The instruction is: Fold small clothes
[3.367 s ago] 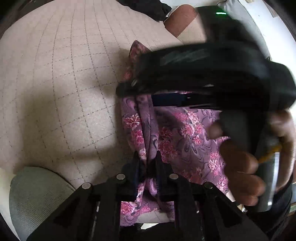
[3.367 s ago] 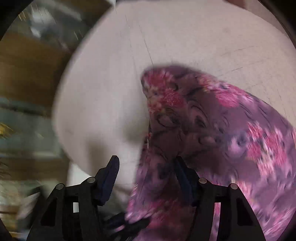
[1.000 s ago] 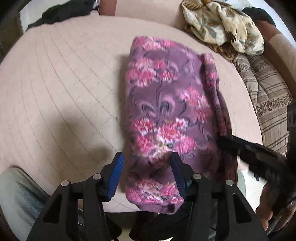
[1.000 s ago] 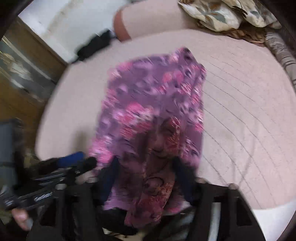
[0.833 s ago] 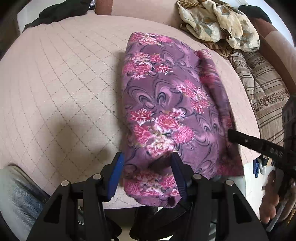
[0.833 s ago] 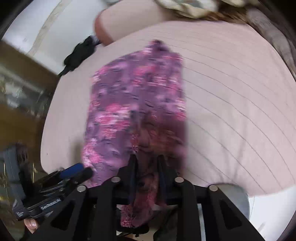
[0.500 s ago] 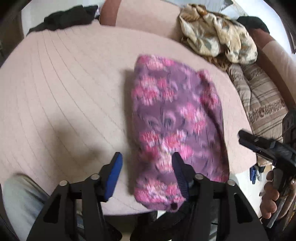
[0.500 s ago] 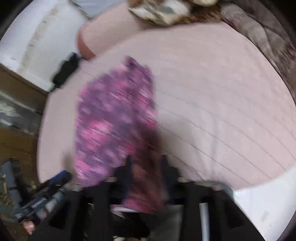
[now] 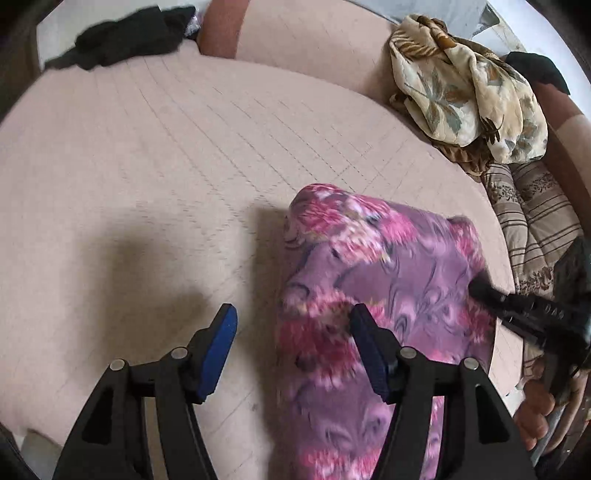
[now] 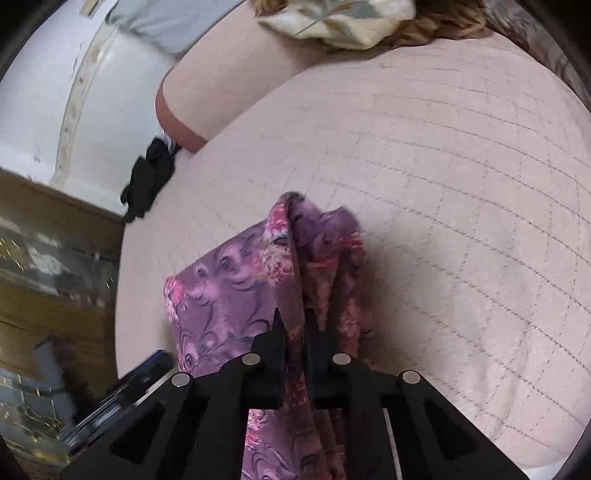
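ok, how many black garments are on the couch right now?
2. One black garment at the far left corner of the couch; another black garment far right, behind the floral blanket. More may be hidden.

No text, label, brand, number or sign can be read in either view. A few small pale marks can be made out on the dark arm of the right tool (image 9: 517, 306), beside the purple floral garment (image 9: 388, 280), but they are blurred by motion and cannot be deciphered.
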